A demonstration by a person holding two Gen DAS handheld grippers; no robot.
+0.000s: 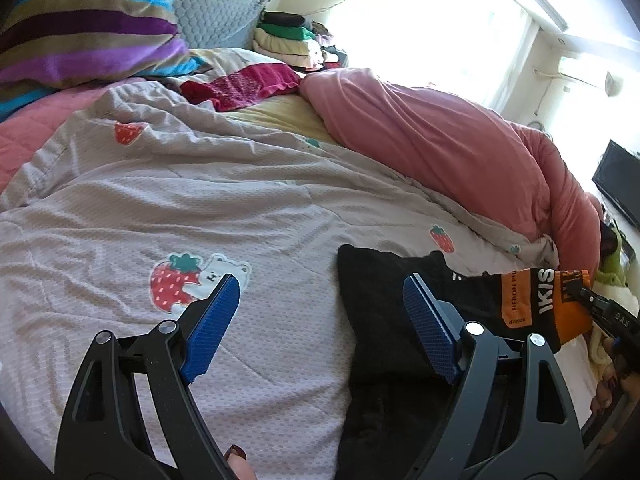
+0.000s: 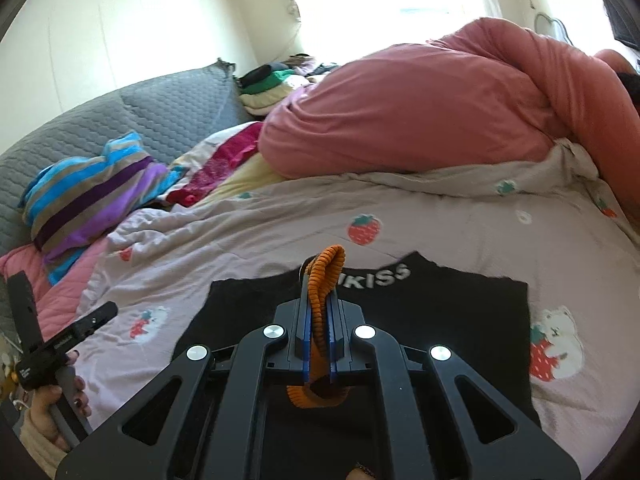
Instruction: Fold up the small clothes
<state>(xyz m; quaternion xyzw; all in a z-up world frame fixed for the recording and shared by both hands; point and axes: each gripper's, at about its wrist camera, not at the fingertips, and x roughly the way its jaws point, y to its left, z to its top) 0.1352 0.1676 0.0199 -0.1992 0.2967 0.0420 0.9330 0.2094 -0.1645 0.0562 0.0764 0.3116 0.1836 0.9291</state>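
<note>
Black underwear (image 1: 384, 320) with orange waistband (image 2: 326, 280), lay spread on strawberry-print quilt (image 1: 200, 200); right gripper (image 2: 319, 312) was clamped on the waistband, presumably to carry a fold over, while left gripper (image 1: 320, 312) hovered wide apart, holding nothing.

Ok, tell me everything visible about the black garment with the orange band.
The black garment is soft knit, spread mostly flat on the strawberry-print quilt. It has a ribbed orange waistband with black and white lettering. The right gripper is shut on that band, lifting it into a fold above the fabric. The left gripper is open, one finger over the garment's edge, the other over bare quilt.
</note>
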